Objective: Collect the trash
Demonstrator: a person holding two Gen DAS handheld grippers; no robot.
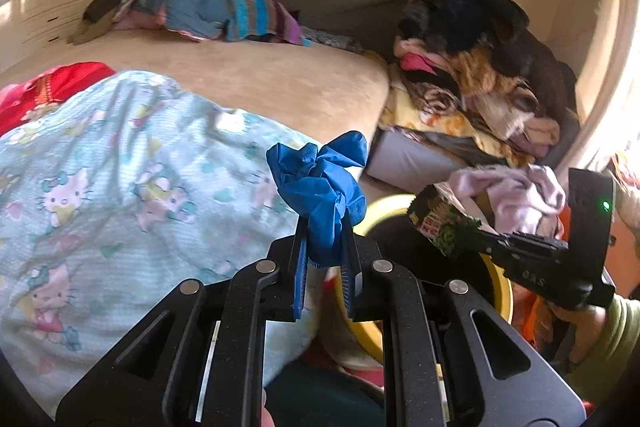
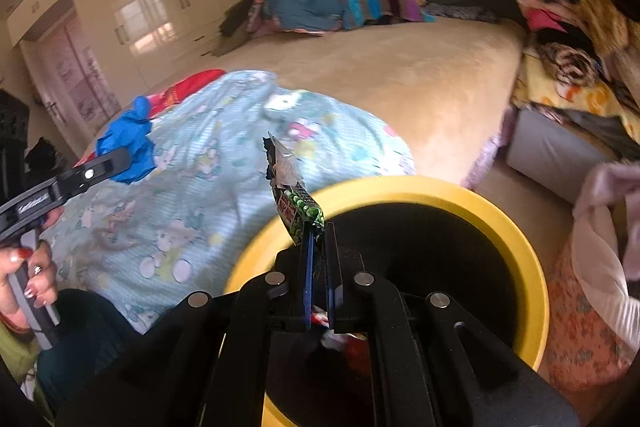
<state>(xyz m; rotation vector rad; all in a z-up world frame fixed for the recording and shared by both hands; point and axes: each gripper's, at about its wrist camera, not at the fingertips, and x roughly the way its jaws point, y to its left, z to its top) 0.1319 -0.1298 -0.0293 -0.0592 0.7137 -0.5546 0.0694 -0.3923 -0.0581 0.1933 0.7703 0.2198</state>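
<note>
My left gripper is shut on a crumpled blue glove, held up over the edge of the bed; it also shows in the right wrist view. My right gripper is shut on a green snack wrapper, held above the near rim of a yellow bin with a dark inside. The wrapper also shows in the left wrist view, to the right of the glove and over the bin. Some red and white trash lies in the bin.
A bed with a light blue cartoon blanket fills the left. Piles of clothes sit on a grey box at the right. A laundry basket with pink cloth stands right of the bin. Wardrobes line the far wall.
</note>
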